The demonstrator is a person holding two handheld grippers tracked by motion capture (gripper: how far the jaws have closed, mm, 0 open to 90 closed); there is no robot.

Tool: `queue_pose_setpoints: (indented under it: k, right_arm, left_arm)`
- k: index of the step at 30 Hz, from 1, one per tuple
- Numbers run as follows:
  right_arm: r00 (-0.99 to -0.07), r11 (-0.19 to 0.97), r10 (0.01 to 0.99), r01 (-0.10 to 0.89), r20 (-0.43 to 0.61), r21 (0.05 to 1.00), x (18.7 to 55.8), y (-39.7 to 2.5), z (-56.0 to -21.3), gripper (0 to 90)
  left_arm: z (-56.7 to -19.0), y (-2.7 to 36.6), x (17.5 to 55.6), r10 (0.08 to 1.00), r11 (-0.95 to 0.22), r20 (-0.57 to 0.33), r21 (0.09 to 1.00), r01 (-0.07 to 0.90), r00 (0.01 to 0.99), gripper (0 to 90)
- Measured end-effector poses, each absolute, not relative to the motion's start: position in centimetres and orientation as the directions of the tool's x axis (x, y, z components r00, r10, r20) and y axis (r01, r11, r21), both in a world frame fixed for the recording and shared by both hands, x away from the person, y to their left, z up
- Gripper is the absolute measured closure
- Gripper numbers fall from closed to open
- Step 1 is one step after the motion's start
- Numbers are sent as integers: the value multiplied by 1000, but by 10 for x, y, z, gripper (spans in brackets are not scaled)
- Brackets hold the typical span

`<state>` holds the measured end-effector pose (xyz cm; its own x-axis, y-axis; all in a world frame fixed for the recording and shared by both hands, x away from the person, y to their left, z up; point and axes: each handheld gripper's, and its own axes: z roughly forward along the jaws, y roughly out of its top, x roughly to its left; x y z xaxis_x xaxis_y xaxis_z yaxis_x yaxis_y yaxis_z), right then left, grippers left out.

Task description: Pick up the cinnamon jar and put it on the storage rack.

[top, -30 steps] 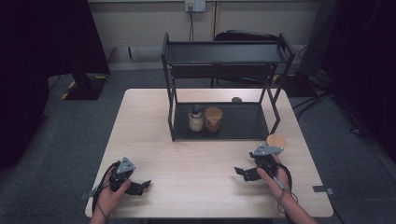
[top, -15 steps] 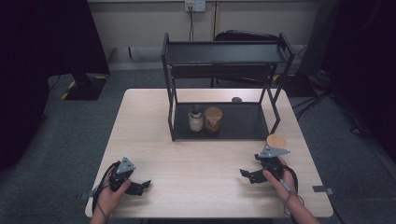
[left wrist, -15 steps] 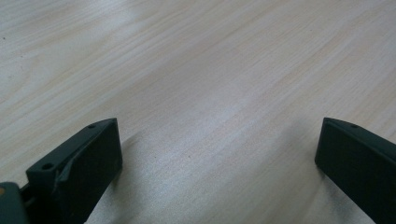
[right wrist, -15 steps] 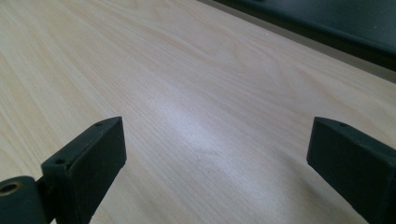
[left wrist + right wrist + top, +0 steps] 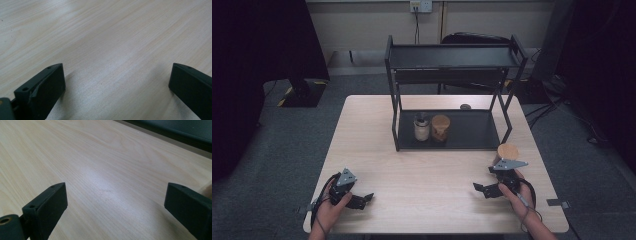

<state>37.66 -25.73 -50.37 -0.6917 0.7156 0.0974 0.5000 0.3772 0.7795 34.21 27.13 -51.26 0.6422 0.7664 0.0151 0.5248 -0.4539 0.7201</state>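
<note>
Both tools wide and empty over our pale wooden table (image 5: 432, 175).
Far middle, black metal two-tier rack (image 5: 452, 55); near right, small round wooden-topped jar (image 5: 507, 151) beside right gripper (image 5: 484, 190), probably light, rigid — we'd clasp its sides. Left gripper (image 5: 362, 199) idle, near left.

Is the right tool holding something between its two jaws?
No: the right tool has its jaws standing wide apart, with only bare wooden table between them.
</note>
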Motion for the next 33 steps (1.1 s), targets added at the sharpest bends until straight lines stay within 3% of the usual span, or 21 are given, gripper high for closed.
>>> queue_pose_setpoints:
  k: [33]
  right_arm:
    - [-658, 376, 748, 524, 83, 764, 368, -292, -505, 35]
  left_arm:
    - [-513, 271, 342, 766, -454, 15, 720, 525, 642, 1]
